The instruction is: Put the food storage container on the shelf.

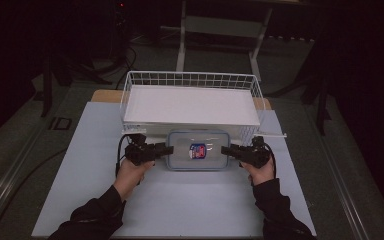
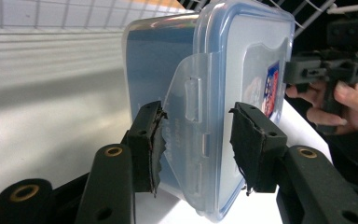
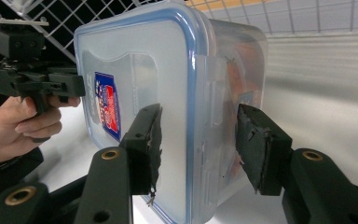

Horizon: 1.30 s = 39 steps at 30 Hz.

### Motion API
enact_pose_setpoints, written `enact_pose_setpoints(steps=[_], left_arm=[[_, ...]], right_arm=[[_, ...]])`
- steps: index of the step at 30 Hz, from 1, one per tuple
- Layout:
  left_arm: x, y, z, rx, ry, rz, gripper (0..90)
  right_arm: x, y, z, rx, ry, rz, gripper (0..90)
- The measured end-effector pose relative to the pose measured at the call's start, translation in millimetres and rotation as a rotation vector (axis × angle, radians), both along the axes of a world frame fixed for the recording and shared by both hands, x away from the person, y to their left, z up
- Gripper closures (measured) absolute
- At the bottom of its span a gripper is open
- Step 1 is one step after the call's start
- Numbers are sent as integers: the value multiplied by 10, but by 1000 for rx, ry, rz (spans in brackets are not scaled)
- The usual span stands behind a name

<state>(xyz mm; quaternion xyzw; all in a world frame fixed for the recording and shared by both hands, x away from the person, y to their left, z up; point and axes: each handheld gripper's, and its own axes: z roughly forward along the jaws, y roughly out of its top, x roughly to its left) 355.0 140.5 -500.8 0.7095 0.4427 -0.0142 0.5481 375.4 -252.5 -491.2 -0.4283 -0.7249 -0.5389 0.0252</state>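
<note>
A clear plastic food container [image 1: 197, 150] with a blue-rimmed lid and a red and blue label lies just in front of the wire basket. My left gripper [image 1: 169, 149] is at its left end. In the left gripper view its jaws [image 2: 196, 140] straddle that end of the container [image 2: 242, 70] and its flared latch flap [image 2: 186, 107]; one pad is at the flap, the other a sliver off the lid. My right gripper [image 1: 225, 150] is at the right end, and its jaws [image 3: 198, 140] close on the container [image 3: 135, 70], lid and underside.
A white wire basket [image 1: 190, 75] with a flat white liner stands right behind the container. A white board [image 1: 180, 210] covers the table. Dark floor, cables and a frame's legs lie beyond. Each gripper view shows the other hand's gripper [image 2: 326, 65] [image 3: 42, 81] across the container.
</note>
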Motion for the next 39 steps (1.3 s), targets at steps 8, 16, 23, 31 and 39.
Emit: enact_pose_setpoints(steps=[8, 16, 23, 31, 39], left_arm=[[61, -8, -53, -5, -18, 9, 535], [118, 7, -123, -70, -8, 37, 526], [168, -37, -226, -111, 39, 60, 462], [176, -71, -190, -39, -6, 105, 420], [149, -98, -96, 16, -63, 105, 373]], right_arm=[[34, 6, -71, 16, -57, -26, 510], [49, 16, -114, 40, -71, -80, 495], [48, 75, -148, 11, -98, -160, 493], [46, 128, -188, -21, -125, -222, 437], [8, 177, -155, -65, -148, -235, 369]])
